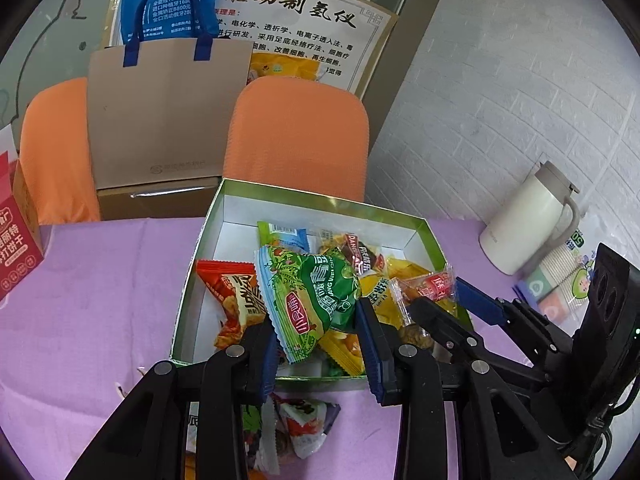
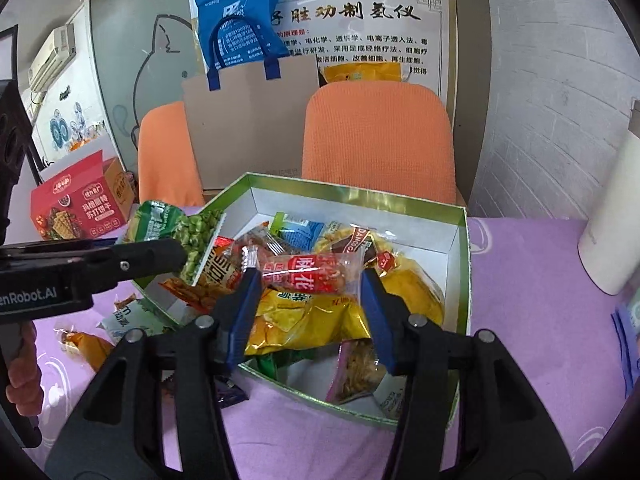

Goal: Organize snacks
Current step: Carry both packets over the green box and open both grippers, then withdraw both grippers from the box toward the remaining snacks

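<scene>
Left wrist view: left claw (image 1: 318,326) is clamped on a green snack packet (image 1: 310,300), carried over the near part of the green-rimmed box (image 1: 320,196). The box sits on the purple tabletop (image 1: 100,280) and is already heaped with packets. More loose packets (image 1: 296,428) lie on the tabletop just in front of the box. The right claw (image 1: 434,298) shows at right, over the box, with a red candy wrapper (image 1: 434,286) at its tips.

Judgement: move the green packet further in over the empty white floor at the left back, lower it, then let go, so it does not slide off the heap or catch the near wall.

Right wrist view: right claw (image 2: 308,280) has the red candy wrapper (image 2: 310,272) between its blue pads, over the box's yellow bags (image 2: 316,320). No earlier frame shows the jaws' motion; whether the pads press or only flank the wrapper I cannot tell. The left claw (image 2: 182,254) enters from the left with its packet.

Judgement: drop well inside the rim; keep the two claws apart.
</scene>
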### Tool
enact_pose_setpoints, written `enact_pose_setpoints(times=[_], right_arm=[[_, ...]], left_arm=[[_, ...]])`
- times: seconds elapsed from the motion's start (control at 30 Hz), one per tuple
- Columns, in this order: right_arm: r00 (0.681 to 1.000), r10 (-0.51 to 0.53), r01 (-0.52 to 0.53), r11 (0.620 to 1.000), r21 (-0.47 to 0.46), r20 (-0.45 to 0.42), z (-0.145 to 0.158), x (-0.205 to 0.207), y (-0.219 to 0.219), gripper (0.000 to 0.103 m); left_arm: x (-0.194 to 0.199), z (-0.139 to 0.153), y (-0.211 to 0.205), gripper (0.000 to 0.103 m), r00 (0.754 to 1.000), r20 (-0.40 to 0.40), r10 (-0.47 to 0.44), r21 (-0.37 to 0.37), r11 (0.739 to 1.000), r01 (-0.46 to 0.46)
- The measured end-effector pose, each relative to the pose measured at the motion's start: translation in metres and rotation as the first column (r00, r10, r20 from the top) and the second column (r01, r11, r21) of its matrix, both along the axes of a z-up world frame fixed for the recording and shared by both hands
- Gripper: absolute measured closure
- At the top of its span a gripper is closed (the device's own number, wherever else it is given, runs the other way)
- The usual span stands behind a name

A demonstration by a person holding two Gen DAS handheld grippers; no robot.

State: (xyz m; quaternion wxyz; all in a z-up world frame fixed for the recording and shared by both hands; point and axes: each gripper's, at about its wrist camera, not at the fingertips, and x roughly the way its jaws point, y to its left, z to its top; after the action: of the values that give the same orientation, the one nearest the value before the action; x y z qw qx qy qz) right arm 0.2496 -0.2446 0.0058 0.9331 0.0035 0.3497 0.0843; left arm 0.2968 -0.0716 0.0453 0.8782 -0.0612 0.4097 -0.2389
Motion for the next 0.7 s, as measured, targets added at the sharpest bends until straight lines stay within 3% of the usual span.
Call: enact_pose_setpoints(times=[0.03,0.07,0.1,0.13,0.17,0.23,0.47,0.7], right_arm=[[1.000,-0.006,0.006,1.000,-0.021,0.011,-0.002,-0.001,0.001,0.043],[0.999,-0.012,0.013,0.999,-0.039,0.030,-0.003,-0.004,0.001,0.039],[0.999,-0.016,0.018,0.999,-0.051,0.052,-0.003,-0.008,0.000,0.028],[0.997,-0.021,0.025,0.998,-0.056,0.071,-0.003,-0.011,-0.002,0.020],[0.996,-0.029,0.034,0.998,-0.055,0.082,-0.002,-0.014,-0.004,0.018],[0.997,-0.044,0.048,0.998,-0.047,0.070,-0.003,-0.014,-0.007,0.018],[0.998,-0.055,0.055,0.998,-0.008,0.043,0.007,-0.027,-0.006,0.017],[0.998,-0.013,0.010,0.999,0.051,0.062,0.034,-0.066,0.008,0.006]], left_arm=[[0.003,-0.004,0.001,0.065,1.000,-0.004,0.007,0.000,1.000,-0.007],[0.005,-0.007,0.003,0.053,1.000,-0.008,0.010,-0.010,1.000,-0.010],[0.006,-0.010,0.007,0.041,1.000,-0.016,0.015,-0.019,1.000,-0.015],[0.006,-0.012,0.012,0.020,0.999,-0.017,0.035,-0.028,0.999,-0.035],[0.004,-0.014,0.017,0.015,0.998,-0.001,0.064,-0.040,0.997,-0.064],[0.002,-0.015,0.025,0.014,0.996,0.021,0.092,-0.054,0.994,-0.091],[-0.006,-0.016,0.037,0.013,0.992,-0.012,0.127,-0.036,0.991,-0.127],[-0.038,0.004,0.048,0.013,0.992,0.025,0.120,-0.038,0.992,-0.119]])
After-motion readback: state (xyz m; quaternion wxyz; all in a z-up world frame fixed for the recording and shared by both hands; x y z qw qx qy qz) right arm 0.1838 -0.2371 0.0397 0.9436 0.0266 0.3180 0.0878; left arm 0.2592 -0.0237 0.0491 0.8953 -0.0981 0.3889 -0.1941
